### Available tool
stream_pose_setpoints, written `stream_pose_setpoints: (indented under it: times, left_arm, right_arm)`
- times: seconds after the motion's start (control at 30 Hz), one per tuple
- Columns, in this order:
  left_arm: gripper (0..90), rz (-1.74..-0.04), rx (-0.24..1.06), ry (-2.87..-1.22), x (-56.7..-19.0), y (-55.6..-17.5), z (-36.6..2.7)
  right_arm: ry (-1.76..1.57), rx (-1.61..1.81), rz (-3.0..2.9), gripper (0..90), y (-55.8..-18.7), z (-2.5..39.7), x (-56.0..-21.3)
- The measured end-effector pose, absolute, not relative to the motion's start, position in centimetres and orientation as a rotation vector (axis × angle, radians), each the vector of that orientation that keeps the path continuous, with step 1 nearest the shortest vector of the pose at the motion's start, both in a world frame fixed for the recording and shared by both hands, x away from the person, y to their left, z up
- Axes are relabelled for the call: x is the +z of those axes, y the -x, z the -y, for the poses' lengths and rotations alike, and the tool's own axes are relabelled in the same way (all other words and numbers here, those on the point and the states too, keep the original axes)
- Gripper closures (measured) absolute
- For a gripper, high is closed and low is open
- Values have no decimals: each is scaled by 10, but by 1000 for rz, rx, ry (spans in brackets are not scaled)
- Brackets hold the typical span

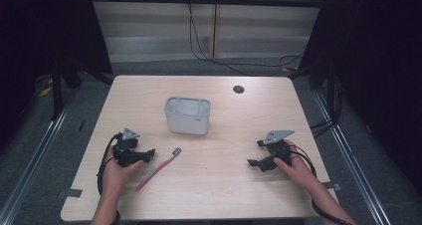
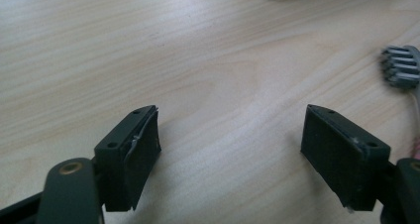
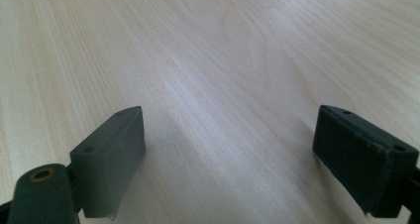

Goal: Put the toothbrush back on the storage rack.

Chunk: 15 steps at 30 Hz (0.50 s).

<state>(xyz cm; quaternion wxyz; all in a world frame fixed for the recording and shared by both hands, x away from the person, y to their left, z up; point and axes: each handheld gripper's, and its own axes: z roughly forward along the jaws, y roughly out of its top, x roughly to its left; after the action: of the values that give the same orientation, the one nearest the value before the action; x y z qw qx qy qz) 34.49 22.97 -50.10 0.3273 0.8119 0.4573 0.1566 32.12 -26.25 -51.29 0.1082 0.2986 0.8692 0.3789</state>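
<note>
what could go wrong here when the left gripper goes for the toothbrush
The toothbrush lies flat on the table, so the open left gripper may scrape wood or push it aside rather than pinch its thin handle. Sitting beside the brush, not over it, it could nudge it toward the white bin.

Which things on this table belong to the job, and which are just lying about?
Belong to the job:
pink toothbrush, beside the open left gripper
white container, probably where it goes

Just there:
open right gripper, holding nothing
cable hole
</note>
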Motion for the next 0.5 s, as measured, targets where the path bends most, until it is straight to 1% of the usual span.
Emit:
stream_pose_setpoints:
  times: [0.2, 0.23, 0.5]
  left_arm:
    - [244, -1206, 368, -2161, -485, -346, -227]
    - [244, -1197, 342, -2176, -481, -346, -224]
    - [257, -1161, 276, -2245, -473, -347, -212]
  right_arm:
    - [-875, 1117, -2555, 125, -321, 262, -513]
    - [-874, 1116, -2557, 125, -321, 262, -513]
    - [-874, 1116, -2557, 125, -321, 262, -513]
